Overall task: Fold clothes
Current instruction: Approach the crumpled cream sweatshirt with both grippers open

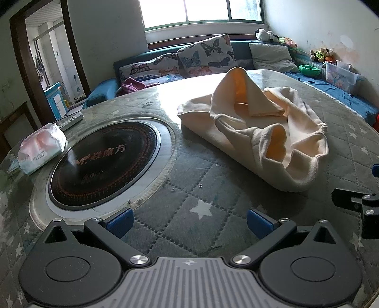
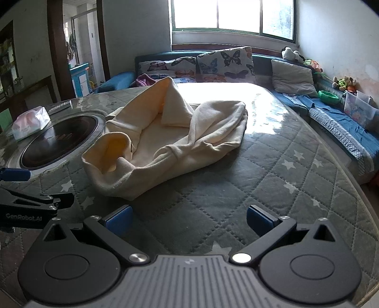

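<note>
Lying crumpled on the table [image 1: 213, 189], a cream garment [image 1: 255, 132] sits in a loose heap just right of the round black cooktop [image 1: 104, 163] set into the tabletop. Its folds gape in places, showing a yellowish inside, and one flap stands up in a peak at the far side. From the right wrist view the garment [image 2: 170, 139] spreads from the cooktop's [image 2: 59, 144] rim toward the bright far edge of the table [image 2: 272, 184].

Both grippers hover low over the quilted, star-patterned cover, near the garment but apart from it. The left gripper [image 1: 189, 221] has its blue-padded fingers spread wide with nothing between them. The right gripper [image 2: 189, 219] is likewise spread wide and holds nothing. Each shows at the edge of the other's view, side by side.

A tissue pack [image 1: 42, 149] lies left of the cooktop, with a remote [image 1: 71, 120] just behind it. Beyond the table stands a sofa [image 2: 260, 64] with butterfly cushions [image 2: 225, 61] under a window [image 2: 232, 16].
</note>
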Demonstrator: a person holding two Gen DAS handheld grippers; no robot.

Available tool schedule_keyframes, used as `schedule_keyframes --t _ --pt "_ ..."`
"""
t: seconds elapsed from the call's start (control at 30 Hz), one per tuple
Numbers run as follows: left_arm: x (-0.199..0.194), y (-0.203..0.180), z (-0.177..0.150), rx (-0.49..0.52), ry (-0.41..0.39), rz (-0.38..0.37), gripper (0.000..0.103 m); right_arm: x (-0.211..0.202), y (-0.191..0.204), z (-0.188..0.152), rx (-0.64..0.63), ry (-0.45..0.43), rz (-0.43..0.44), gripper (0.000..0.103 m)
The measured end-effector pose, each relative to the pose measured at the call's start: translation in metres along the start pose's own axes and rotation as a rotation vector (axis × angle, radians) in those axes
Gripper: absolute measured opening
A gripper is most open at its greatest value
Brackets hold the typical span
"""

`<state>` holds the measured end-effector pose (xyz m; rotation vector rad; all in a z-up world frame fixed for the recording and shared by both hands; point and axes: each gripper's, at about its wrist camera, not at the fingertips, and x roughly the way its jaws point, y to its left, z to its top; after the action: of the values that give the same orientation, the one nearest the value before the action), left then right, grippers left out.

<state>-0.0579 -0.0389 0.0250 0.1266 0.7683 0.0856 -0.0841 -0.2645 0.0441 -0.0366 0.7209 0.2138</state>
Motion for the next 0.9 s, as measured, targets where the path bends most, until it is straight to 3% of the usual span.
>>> schedule_keyframes --t 0.9 --pt "0.011 0.001 0.017 0.010 -0.002 -0.005 0.103 0.009 -0.001 0.011 -0.006 0.012 0.004 0.103"
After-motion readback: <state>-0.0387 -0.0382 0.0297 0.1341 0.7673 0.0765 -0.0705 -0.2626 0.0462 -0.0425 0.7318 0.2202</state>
